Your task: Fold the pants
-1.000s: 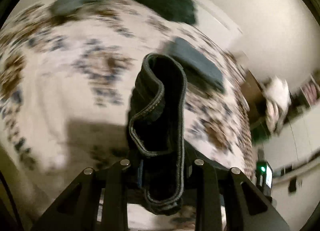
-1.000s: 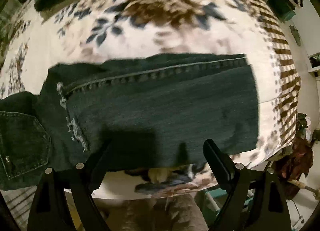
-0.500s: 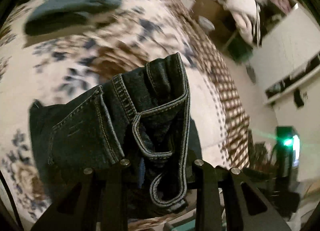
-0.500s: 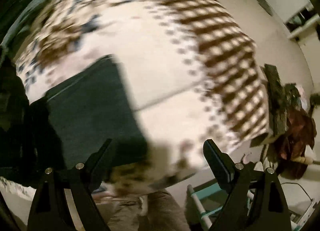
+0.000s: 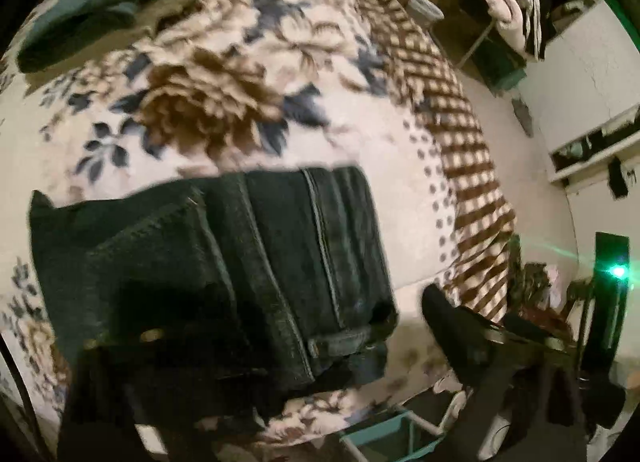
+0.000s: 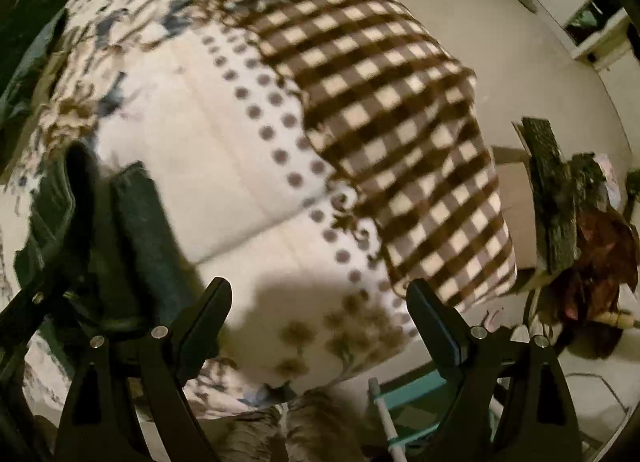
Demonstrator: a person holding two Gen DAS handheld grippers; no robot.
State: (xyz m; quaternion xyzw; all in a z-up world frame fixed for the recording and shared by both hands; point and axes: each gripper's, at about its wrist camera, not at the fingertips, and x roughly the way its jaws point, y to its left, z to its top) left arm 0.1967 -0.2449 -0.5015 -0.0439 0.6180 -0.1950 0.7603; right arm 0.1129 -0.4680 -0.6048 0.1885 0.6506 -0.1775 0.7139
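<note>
Bedroom was dim and cluttered, and most of what I could see was the bed blanket point(image 5: 208, 102), cream with big brown and navy flowers, a dotted strip and a brown checked border point(image 6: 380, 102) hanging over the mattress edge. On it, toward the near edge, lay the dark jeans point(image 5: 248, 262) folded into a thick stack, waistband and a belt loop facing my left camera, seams running away from me. From the right wrist view the same jeans point(image 6: 132, 230) sat off at the left, bunched up. Some teal clothes point(image 5: 108, 6) were piled at the far end of the bed. My right gripper point(image 6: 318, 322) was spread wide over bare blanket, nothing between the fingers, casting a shadow. My left gripper point(image 5: 280, 346) was mostly lost in darkness against the denim; one finger point(image 5: 452, 326) stood out to the right of the stack, so it looked spread, not pinching the fabric. A green light point(image 5: 618, 272) glowed off right.
</note>
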